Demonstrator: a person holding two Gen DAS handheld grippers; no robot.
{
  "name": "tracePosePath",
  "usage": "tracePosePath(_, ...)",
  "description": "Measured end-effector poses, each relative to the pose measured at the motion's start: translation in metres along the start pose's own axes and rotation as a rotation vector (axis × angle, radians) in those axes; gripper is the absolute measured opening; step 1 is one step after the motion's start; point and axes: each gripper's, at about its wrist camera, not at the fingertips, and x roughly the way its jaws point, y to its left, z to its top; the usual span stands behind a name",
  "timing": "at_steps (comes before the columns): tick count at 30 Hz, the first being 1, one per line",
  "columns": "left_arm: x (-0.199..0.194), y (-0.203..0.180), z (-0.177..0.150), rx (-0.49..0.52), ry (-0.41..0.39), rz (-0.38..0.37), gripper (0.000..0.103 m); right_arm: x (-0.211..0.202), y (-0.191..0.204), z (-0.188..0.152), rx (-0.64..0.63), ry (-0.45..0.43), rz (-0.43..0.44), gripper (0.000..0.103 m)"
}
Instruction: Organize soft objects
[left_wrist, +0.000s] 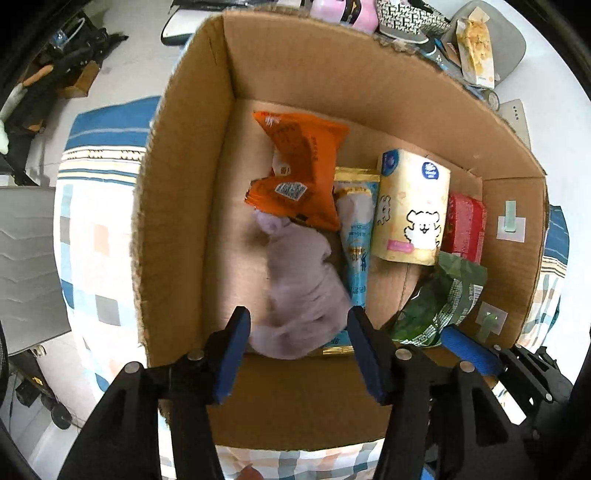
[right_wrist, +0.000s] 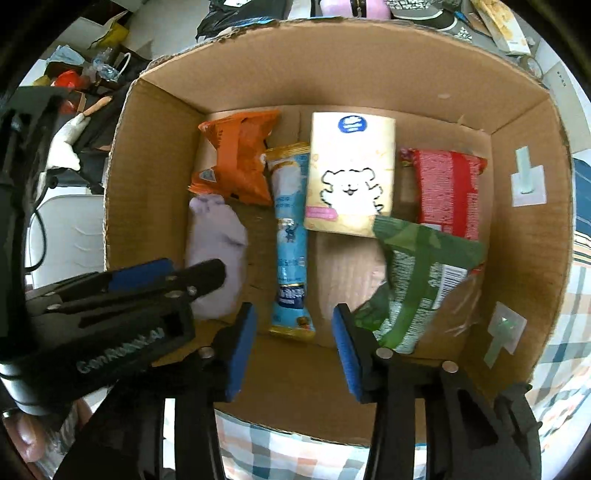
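Note:
An open cardboard box holds soft packs. A pale purple cloth lies at its left, blurred in the left wrist view. Beside it are an orange snack bag, a blue tube pack, a yellow tissue pack with a white dog, a red pack and a green bag. My left gripper is open above the cloth, empty. My right gripper is open over the box's near wall, empty.
The box sits on a checked blue, orange and white cloth. The left gripper's body reaches in from the left in the right wrist view. Clutter, a pink item and a snack box lie beyond the box.

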Motion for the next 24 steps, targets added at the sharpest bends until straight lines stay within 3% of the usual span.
tracePosePath(1,-0.003,0.007,0.005,0.004,-0.011,0.003,0.066,-0.001,-0.001,-0.001,0.0,-0.002,-0.006,0.05)
tracePosePath(3,-0.007,0.006,0.004,0.007,-0.032,0.018,0.072,-0.003,-0.004,-0.003,0.003,-0.008,-0.02,0.051)
tracePosePath(5,-0.011,0.005,0.001,0.011,-0.054,0.03,0.087,-0.006,-0.007,-0.006,0.004,-0.018,-0.039,0.058)
tracePosePath(10,-0.018,0.011,-0.017,-0.001,-0.106,0.032,0.092,-0.016,-0.016,-0.017,0.018,-0.044,-0.09,0.097)
tracePosePath(24,-0.07,0.006,-0.077,0.024,-0.337,0.103,0.092,-0.047,-0.031,-0.059,0.038,-0.16,-0.17,0.102)
